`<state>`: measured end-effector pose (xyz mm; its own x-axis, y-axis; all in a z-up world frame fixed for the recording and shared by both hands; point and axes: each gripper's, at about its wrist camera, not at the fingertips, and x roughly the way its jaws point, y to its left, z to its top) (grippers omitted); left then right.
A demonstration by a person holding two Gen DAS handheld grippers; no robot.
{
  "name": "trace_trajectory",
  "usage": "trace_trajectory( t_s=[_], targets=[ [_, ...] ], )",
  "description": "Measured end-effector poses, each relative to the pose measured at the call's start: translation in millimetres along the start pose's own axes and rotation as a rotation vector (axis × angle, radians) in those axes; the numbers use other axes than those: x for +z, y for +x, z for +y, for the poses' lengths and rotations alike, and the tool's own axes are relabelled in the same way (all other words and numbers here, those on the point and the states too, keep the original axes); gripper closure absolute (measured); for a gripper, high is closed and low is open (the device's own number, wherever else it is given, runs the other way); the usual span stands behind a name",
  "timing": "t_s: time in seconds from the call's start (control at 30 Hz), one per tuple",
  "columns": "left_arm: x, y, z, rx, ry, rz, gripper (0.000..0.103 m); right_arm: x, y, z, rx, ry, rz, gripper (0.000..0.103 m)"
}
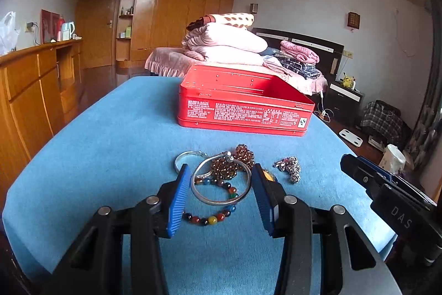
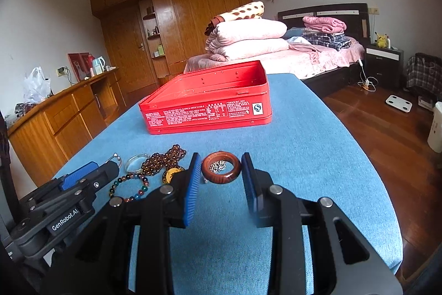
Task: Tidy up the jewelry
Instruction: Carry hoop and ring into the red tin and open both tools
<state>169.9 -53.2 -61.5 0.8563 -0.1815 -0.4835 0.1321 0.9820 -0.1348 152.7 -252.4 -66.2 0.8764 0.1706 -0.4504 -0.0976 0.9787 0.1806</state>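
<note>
Now, left gripper [image 1: 221, 179] spreading wide around a silver bangle [image 1: 221, 179], right gripper [image 2: 219, 170] gaping around a wooden ring [image 2: 221, 169], red tin [image 2: 207, 101] sitting open beyond

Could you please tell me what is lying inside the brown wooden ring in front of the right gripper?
Through the hole of the brown wooden ring, a cluster of small silver beads shows. The ring's rim covers the rest of that piece, so its full shape cannot be seen here.
</note>
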Motion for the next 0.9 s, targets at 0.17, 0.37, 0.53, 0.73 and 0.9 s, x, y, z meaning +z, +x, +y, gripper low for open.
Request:
trace_trajectory(
  t_s=[0.17,0.37,0.53,0.73,0.9],
  targets=[
    [11.2,5.4,-0.3,0.001,0.014,-0.010,0.058,7.1,7.8,1.2,0.007,0.003,0.005,0.074],
    [25.6,16.2,-1.5,-0.003,0.026,-0.010,0.058,27.3,20.4,2.2,0.009,0.001,-0.005,0.074],
    [45.4,29.0,-2.1,0.004,0.031,-0.024,0.058,49.8,33.6,4.2,-0.001,-0.010,-0.022,0.074],
    [76.8,47.6,-3.4,0.007,0.033,-0.049,0.058,78.7,57.8,3.5,0.002,-0.004,-0.032,0.074],
    [101.9,70.2,0.6,0.012,0.020,-0.048,0.058,97.8,86.3,1.5,-0.002,0.002,-0.014,0.074]
  ],
)
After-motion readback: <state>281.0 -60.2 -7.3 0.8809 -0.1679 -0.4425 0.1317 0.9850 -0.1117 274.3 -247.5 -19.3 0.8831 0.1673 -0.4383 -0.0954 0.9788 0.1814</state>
